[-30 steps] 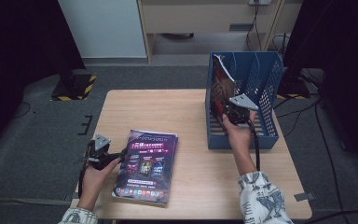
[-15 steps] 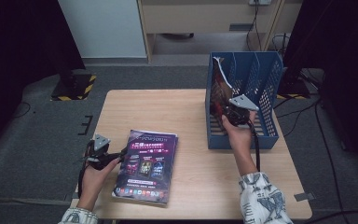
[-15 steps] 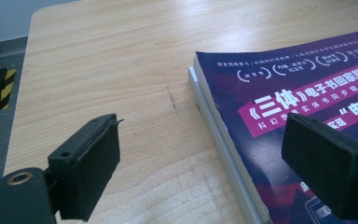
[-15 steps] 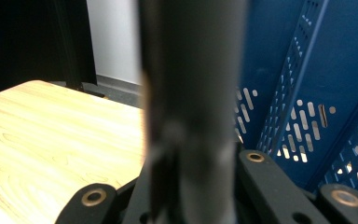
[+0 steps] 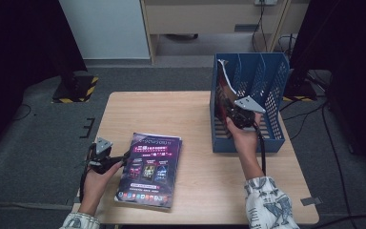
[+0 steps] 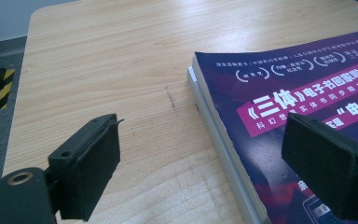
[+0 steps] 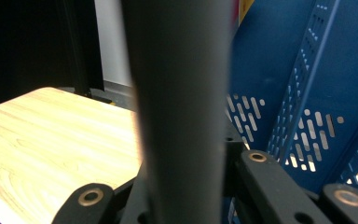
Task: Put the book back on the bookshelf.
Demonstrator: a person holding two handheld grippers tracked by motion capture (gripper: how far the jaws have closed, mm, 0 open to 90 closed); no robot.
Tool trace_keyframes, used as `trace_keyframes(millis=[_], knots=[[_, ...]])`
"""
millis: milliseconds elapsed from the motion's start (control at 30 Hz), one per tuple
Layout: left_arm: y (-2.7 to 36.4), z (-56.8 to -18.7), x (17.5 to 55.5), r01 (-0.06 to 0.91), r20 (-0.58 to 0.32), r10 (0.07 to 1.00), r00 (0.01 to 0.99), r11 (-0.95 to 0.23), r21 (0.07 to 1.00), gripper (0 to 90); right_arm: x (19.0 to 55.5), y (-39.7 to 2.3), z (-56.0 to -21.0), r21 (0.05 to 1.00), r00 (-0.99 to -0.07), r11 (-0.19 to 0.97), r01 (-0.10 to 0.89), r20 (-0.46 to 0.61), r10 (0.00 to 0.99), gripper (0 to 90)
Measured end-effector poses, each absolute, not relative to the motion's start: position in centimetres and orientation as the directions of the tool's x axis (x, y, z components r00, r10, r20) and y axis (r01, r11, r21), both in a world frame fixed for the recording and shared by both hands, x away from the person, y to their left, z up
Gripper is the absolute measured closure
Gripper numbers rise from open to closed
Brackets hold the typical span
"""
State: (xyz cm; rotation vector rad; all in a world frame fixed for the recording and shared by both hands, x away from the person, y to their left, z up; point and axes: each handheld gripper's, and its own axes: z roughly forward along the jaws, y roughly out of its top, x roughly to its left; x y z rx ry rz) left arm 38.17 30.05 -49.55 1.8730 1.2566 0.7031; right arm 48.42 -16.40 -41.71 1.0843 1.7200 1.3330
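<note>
Pale wood-grain tabletop (image 5: 190, 119) is carrying the whole job, with grey carpet and dark curtains lying around it. At its far right corner a blue perforated plastic file rack (image 5: 271, 86) is standing, and the right gripper (image 5: 238, 116) is reaching into the rack's leftmost slot, its jaws pinched on a thin dark-covered magazine (image 5: 225, 88) that is standing on edge there; the jaws have just been easing slightly apart, yet in the right gripper view the blurred dark cover (image 7: 182, 93) is sitting right between them.

Just to the right of the left gripper (image 5: 119, 160) a purple glossy paperback book (image 6: 307, 107) is lying flat atop a second, paler volume (image 6: 205, 100). That gripper's jaws are standing wide apart, one hovering above the bare wood and one above the cover, pressing on nothing.

Judging by the shine, the cover is likely slick, and the book fairly light but floppy. Gripping at the spine edge nearest the left gripper looks safest.
</note>
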Motion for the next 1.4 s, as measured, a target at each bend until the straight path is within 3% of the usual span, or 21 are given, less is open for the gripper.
trace_keyframes(millis=[200, 367, 1033, 1400], knots=[[30.1, -49.5, 38.2, 0.512, 0.029, 0.931, 0.364, -0.226, 0.829, 11.3, 48.3, -16.2, -41.6, 0.976, -0.417, 0.117, 0.185, -0.030, 0.908, 77.5], [30.0, -49.6, 38.2, 0.512, 0.031, 0.930, 0.366, -0.229, 0.828, 11.4, 48.2, -16.1, -41.5, 0.975, -0.420, 0.141, 0.171, -0.058, 0.906, 86.3], [30.2, -49.5, 38.2, 0.510, 0.028, 0.933, 0.358, -0.221, 0.831, 11.9, 49.3, -17.0, -41.0, 0.991, -0.266, 0.092, 0.094, -0.064, 0.962, 87.0], [30.0, -49.6, 38.2, 0.511, 0.028, 0.932, 0.361, -0.223, 0.830, 11.8, 49.7, -16.0, -41.9, 0.983, -0.263, 0.134, 0.126, -0.097, 0.960, 86.4]])
